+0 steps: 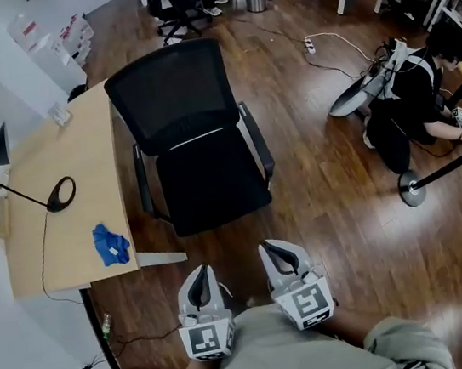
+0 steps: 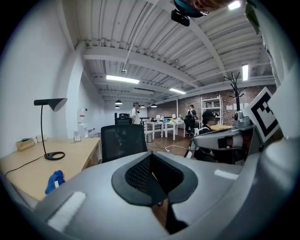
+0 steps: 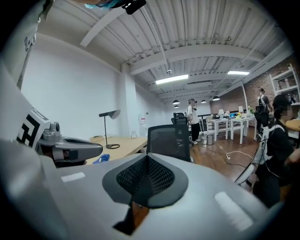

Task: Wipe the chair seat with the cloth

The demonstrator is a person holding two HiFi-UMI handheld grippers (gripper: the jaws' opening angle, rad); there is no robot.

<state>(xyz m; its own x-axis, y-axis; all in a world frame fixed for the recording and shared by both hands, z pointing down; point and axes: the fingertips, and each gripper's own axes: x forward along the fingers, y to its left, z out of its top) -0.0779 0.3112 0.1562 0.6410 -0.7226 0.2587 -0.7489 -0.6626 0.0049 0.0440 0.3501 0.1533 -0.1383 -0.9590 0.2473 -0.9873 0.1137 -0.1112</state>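
cloth [image 1: 111, 244]: blue and crumpled, on the table [image 1: 59, 239] near its front edge, at 8 o'clock from the seat; nothing touches it.
seat [image 1: 214, 186]: black and bare, with the backrest [image 1: 167, 90] at its 12 o'clock and an armrest on each side.
left gripper [image 1: 200, 289]: close to the person's body, at 6 o'clock from the seat and well apart from the cloth. Its fingers [image 2: 138, 173] are pressed together with nothing between them.
right gripper [image 1: 281, 258]: just beside the left one, at its 3 o'clock. Its fingers [image 3: 157, 176] are also closed and empty.
lamp [image 1: 60, 194]: its base is at 11 o'clock from the cloth, and its cable runs down the table at the cloth's 9 o'clock.
step: probably fetching the cloth; no wiping looks to have begun.
how: the left gripper is the nearer one. Spread its fingers first, then swing toward 10 o'clock and come down over the cloth's bunched middle. Close on a thick fold so plenty hangs free for wiping. Lift clear of the table edge before crossing to the seat.
watch: a thin corner may slip out, a low approach could push the cloth along the table, and the near armrest stands in the way.
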